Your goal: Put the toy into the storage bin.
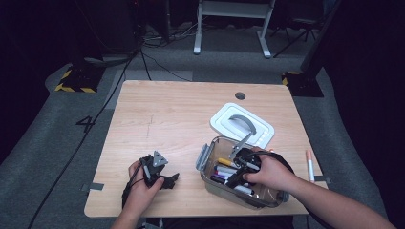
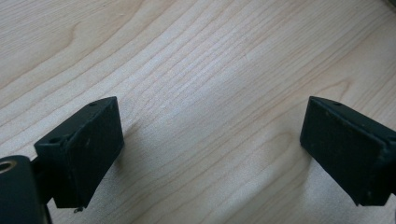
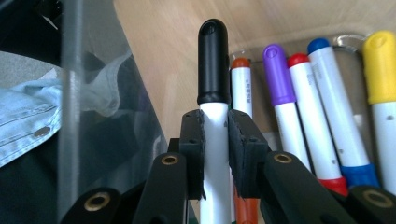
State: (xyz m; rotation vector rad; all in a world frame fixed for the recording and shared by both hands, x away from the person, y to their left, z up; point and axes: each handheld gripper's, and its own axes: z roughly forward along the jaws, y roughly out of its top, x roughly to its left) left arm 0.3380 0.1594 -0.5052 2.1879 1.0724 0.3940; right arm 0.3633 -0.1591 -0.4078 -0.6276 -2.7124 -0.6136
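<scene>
Right claw point(image 3: 215, 154) clamped on black-capped marker point(image 3: 214, 93), down inside clear box point(image 1: 206, 162) beside other markers point(image 3: 322, 121). Left claw point(image 2: 210, 154) jaws apart, empty, over bare worktop point(image 1: 162, 119). White lid point(image 1: 242, 124) lies just behind box; stray orange marker point(image 1: 310, 164) at right.

The box point(image 1: 210, 157) of markers point(image 3: 322, 116) sits on the table point(image 1: 162, 119), its lid point(image 1: 241, 125) just behind.

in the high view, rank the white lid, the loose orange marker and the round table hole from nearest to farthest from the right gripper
1. white lid: just beyond the right gripper, behind the clear box.
2. loose orange marker: off to the right, near the table edge.
3. round table hole: farthest, past the lid.
</scene>
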